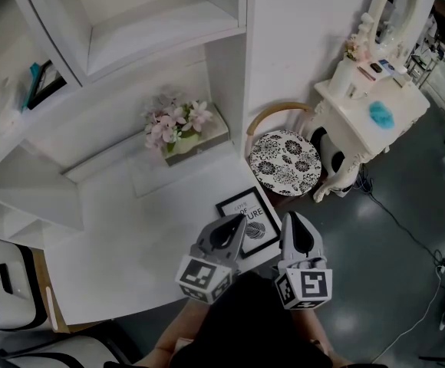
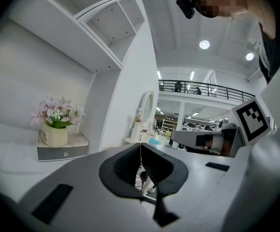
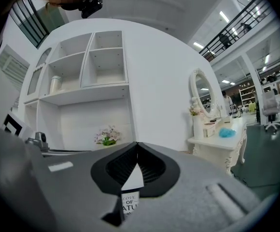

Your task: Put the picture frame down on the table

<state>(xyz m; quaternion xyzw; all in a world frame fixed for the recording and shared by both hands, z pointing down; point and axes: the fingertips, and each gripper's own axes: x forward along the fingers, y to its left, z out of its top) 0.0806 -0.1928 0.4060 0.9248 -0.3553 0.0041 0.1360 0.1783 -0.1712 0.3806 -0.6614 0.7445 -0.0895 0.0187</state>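
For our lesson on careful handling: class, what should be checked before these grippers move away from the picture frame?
1. Picture frame lying flat on the table: ok.
2. Left gripper jaws together, nothing between them: ok.
3. Right gripper jaws together, nothing between them: ok.
4. Frame's near edge fully on the table: cannot tell, the grippers cover it.
5. Flower pot standing apart from the frame: ok.

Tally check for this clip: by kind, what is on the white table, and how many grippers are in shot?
Picture frame: 1
Flower pot: 1
Small drawer box under the pot: 1
Grippers: 2, left gripper and right gripper
Total: 5
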